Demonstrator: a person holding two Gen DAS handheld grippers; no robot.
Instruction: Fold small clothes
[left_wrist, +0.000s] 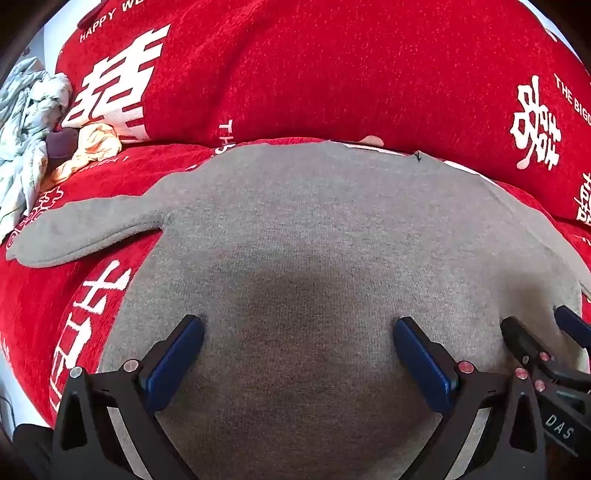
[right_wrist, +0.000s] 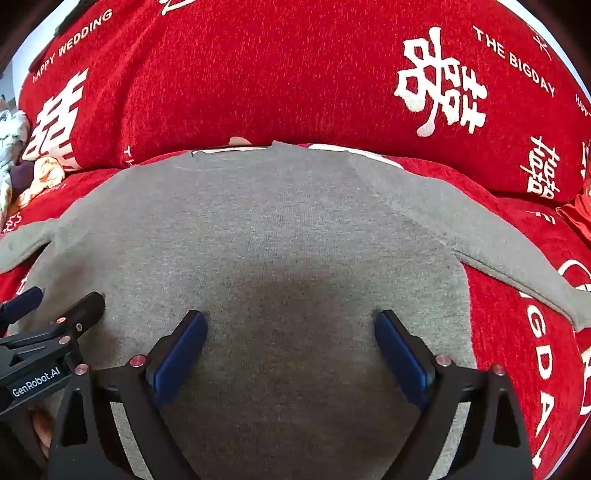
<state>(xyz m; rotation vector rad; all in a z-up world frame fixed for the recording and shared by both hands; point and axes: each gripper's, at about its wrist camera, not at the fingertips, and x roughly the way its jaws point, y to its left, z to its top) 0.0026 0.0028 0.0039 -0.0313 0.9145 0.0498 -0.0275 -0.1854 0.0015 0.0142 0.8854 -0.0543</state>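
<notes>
- We see the grey top (left_wrist: 314, 229) spread flat on the red sofa cover (left_wrist: 295, 74), one sleeve (left_wrist: 85, 232) reaching toward 9 o'clock in the left view.
- Our left gripper (left_wrist: 297, 350) hangs over its body, fingers (left_wrist: 177, 358) spread wide, gripping nothing.
- Our right gripper (right_wrist: 291, 347) is likewise wide open and empty, just beside the left.
- Crumpled pale clothes (left_wrist: 26, 122) lie at 10 o'clock.

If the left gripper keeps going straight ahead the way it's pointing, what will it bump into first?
Probably the grey top spread flat on the red sofa cover. The open left gripper points down onto its body; how far above it hovers is unclear.
</notes>
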